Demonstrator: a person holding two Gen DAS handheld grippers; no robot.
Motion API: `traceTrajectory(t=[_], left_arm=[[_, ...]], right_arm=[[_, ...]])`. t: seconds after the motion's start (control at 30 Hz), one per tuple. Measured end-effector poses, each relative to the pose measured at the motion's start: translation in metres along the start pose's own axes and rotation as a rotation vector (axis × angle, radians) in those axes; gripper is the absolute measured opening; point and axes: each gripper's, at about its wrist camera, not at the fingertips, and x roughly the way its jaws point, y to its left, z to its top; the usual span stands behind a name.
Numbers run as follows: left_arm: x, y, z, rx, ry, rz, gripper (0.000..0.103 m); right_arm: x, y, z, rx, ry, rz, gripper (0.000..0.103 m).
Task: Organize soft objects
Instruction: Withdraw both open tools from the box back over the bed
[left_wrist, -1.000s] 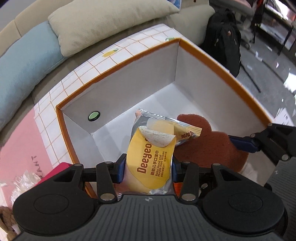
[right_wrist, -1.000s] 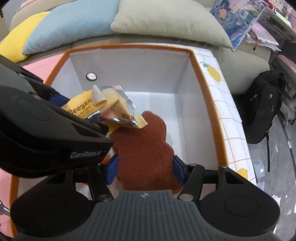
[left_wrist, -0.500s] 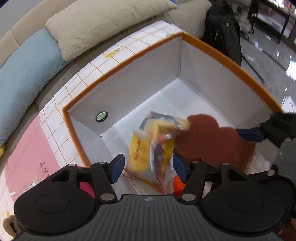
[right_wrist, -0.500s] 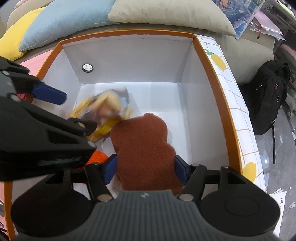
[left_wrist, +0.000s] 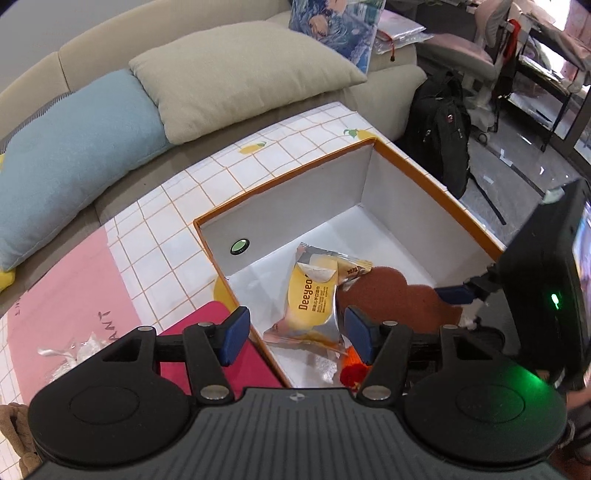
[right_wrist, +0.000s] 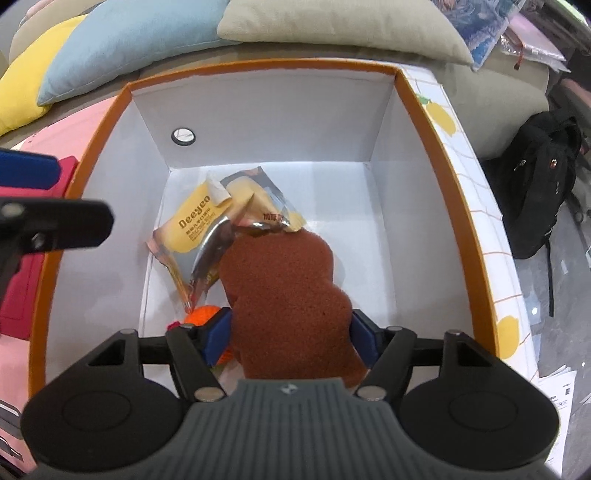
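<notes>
We list an open box (right_wrist: 413, 110), orange-rimmed with smooth white card walls, standing on the tiled surface (left_wrist: 177, 206). Its floor is bare toward 12 and 2 o'clock; the contents crowd the 7 o'clock corner.

Left claw (left_wrist: 295, 334): held over the box's near rim, jaws wide apart and gripping nothing. Below it lies the Deeyeo wet-wipes packet (left_wrist: 314, 299), glossy yellow and silver foil, crumpled, flat on the box floor.

Right claw (right_wrist: 291, 338): jaws opening, with the brown sponge (right_wrist: 288, 295) between the blue pads (right_wrist: 218, 332); we judge the pads still touch its sides. The sponge is porous, lobed and bear-like, and its far edge overlaps the packet.

Right view only: an orange knitted item (right_wrist: 201, 314) beneath the packet's corner, a yellow cushion (right_wrist: 33, 81).

Left view only: a magenta flat item (left_wrist: 207, 321) just outside the box at 9 o'clock, a pink mat (left_wrist: 62, 295), crinkled clear wrapping (left_wrist: 74, 350).

Both views: blue cushion (left_wrist: 74, 155), beige cushion (left_wrist: 236, 74), black backpack (right_wrist: 539, 177).
</notes>
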Motion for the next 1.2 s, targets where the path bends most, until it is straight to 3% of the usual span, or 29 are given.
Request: traceTrajectory(t=[0.4,0.53,0.67,0.9,1.07,1.2], left_arm=[[-0.053,0.015,-0.025,-0.047,-0.096,-0.051,0.069],[-0.079,0.027,-0.047,-0.088,-0.157,-0.068,0.069],[-0.104,0.043,-0.081,-0.143,-0.221,-0.071,0.068],[-0.125,0.076,-0.144,-0.258,-0.281,0.013,0.068],[-0.125,0.099,-0.185,-0.36,-0.266,0.034,0.067],[-0.114,0.117,-0.215,-0.449,-0.213,0.037,0.066]], right_arm=[[-0.057,0.017,-0.011,-0.032,-0.064,-0.032,0.069],[-0.087,0.03,-0.022,-0.026,-0.134,0.008,0.076],[-0.114,0.05,-0.037,0.003,-0.229,0.077,0.076],[-0.134,0.103,-0.07,0.03,-0.344,0.175,0.076],[-0.129,0.138,-0.091,0.02,-0.339,0.236,0.076],[-0.111,0.166,-0.099,-0.011,-0.258,0.261,0.076]])
